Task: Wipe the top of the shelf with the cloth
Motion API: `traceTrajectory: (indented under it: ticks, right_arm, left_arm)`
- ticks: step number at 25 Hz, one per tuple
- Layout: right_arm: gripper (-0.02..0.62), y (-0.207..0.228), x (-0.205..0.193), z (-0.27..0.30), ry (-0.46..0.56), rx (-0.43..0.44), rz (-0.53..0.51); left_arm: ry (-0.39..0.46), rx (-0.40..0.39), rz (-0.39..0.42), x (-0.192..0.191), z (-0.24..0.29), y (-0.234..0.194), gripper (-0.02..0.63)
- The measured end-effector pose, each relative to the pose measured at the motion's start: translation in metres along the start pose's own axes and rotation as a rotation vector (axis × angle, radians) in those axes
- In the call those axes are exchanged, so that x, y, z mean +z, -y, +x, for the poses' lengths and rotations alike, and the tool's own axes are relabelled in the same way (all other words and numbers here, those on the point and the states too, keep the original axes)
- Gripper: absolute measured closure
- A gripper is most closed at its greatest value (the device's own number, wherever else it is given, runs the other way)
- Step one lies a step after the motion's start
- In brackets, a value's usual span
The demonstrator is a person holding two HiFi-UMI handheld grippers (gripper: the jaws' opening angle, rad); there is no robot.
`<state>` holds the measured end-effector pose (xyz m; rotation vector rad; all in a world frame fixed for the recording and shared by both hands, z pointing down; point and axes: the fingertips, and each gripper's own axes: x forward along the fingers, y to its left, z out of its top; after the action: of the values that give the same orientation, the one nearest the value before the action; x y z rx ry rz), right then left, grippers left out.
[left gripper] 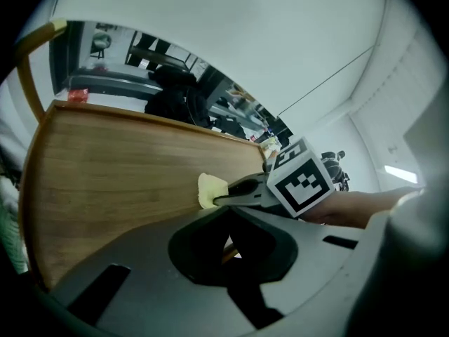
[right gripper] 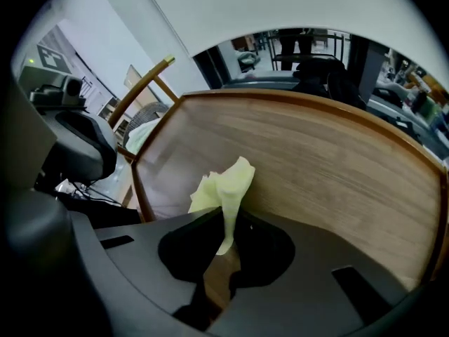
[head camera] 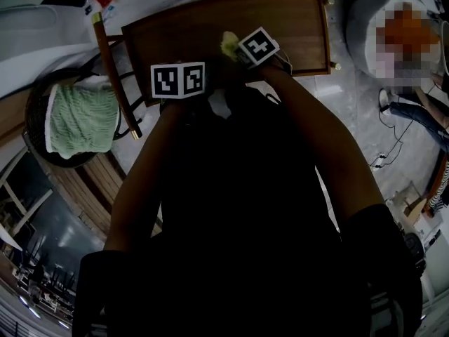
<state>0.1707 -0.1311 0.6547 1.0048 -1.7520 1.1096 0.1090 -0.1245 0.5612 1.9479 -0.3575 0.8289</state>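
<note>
A pale floor [head camera: 351, 118] spread under the wooden shelf [head camera: 182, 41], whose flat brown top lay across the upper middle of the head view. At the far left a green blanket [head camera: 84, 118] sat in a round chair [head camera: 31, 111], well apart from the work.

The left gripper [left gripper: 226, 239] hovered at the shelf's near edge. Its jaws stood together with nothing between them, so it took no part in the wiping.

Just to its right, the yellow cloth [right gripper: 223, 184] was over the middle of the shelf top, nearer the front edge than the back. It was bunched into a narrow wad. Its long axis ran in line with the jaws that held it, and its free end pointed away from them, out across the wood. Whether it pressed on the wood or hung just above it could not be told.

The right gripper [right gripper: 226, 227] had its jaws clamped on the cloth's lower end.

The wood looked the same all over, with no streak or damp band, so the wiping seemed barely under way, with both ends and the back strip likely left to do.
</note>
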Motion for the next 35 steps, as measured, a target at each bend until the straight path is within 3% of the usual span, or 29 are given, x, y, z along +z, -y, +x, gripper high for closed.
traceTrajectory:
  ticks: [10,19,26,32,35]
  right_arm:
    - [0.549,0.092,-0.072,-0.054,0.044,-0.091,0.202]
    - [0.549,0.157,-0.123,-0.102,0.047,-0.294,0.372]
    - [0.549,0.183,-0.147,-0.124,0.04,-0.451,0.55]
    - [0.549,0.193,-0.156,-0.133,0.032,-0.546,0.603]
    - [0.551,0.181,-0.138,-0.133,0.094,-0.531,0.577]
  left_arm:
    - [-0.044,-0.047,0.033,0.0,0.048,0.047,0.595]
    - [-0.033,-0.068,0.073,0.008,0.058,0.075,0.595]
    - [0.005,-0.073,0.067,0.008,0.045,0.081,0.595]
    - [0.038,-0.062,0.049,-0.002,0.02,0.069,0.595]
    - [0.063,-0.07,0.031,-0.006,-0.003,0.058,0.595]
